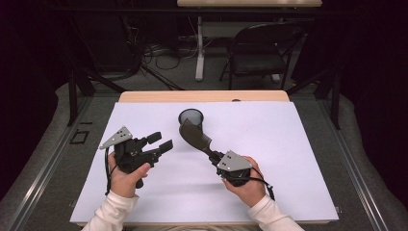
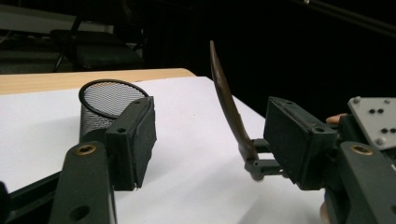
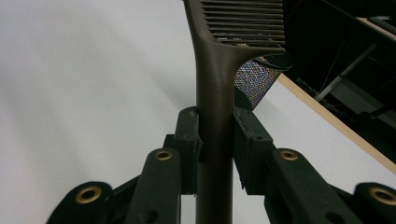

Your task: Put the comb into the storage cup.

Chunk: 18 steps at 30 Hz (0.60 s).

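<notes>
A dark brown slotted spatula (image 1: 195,135) is held by its handle in my right gripper (image 1: 213,155), which is shut on it. The blade slants up toward a black mesh cup (image 1: 191,118) standing upright at the middle back of the white sheet. In the right gripper view the handle (image 3: 217,84) runs up between both pads of my right gripper (image 3: 217,140), with the cup (image 3: 257,79) behind the slotted blade. My left gripper (image 1: 160,142) hovers to the left of the cup, open and empty. Its own view shows the cup (image 2: 105,105) behind its left pad and the spatula (image 2: 229,107) edge-on.
A white sheet (image 1: 288,144) covers most of the wooden table (image 1: 202,96). Beyond the far edge stand a black folding chair (image 1: 260,48) and the white leg of another table (image 1: 199,48), with cables on the floor.
</notes>
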Each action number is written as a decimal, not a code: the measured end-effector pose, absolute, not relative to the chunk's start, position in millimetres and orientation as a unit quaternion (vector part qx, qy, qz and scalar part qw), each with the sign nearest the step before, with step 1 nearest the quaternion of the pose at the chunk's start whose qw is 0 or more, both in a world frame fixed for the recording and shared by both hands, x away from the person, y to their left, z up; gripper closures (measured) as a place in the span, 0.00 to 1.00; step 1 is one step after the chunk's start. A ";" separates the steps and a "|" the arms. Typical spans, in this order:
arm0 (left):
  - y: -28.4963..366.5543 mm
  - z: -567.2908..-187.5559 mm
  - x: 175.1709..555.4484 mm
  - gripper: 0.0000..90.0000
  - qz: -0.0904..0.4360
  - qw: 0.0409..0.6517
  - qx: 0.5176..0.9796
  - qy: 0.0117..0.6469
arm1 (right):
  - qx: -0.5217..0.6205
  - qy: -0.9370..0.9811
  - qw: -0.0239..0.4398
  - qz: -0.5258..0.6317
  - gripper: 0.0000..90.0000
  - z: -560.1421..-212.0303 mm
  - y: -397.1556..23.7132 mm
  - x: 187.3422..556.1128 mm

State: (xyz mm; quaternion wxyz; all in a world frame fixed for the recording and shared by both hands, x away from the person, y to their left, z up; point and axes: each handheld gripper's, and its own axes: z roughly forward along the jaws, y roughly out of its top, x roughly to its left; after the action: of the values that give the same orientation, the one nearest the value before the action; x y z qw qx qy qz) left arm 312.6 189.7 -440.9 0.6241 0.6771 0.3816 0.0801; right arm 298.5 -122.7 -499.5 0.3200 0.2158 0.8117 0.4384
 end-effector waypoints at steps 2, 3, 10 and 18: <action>189.4 -441.3 313.7 0.40 0.073 0.627 0.673 0.385 | 0.216 0.812 0.320 0.438 0.81 -499.8 -122.5 298.5; 189.1 -441.6 314.3 0.41 0.069 0.628 0.671 0.387 | 0.215 0.812 0.320 0.437 0.81 -499.8 -122.4 298.4; 188.2 -443.6 317.6 0.43 0.055 0.631 0.665 0.395 | 0.214 0.813 0.319 0.436 0.81 -500.5 -122.1 298.0; 184.9 -445.7 321.2 0.48 0.024 0.643 0.648 0.407 | 0.213 0.814 0.320 0.436 0.81 -502.0 -120.7 297.9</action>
State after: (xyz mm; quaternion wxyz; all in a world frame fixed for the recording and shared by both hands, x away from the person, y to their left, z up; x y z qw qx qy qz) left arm 321.2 184.9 -445.7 0.6431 0.6482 0.4071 0.0236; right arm 297.9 -120.7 -502.0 0.3199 0.2125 0.8140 0.4358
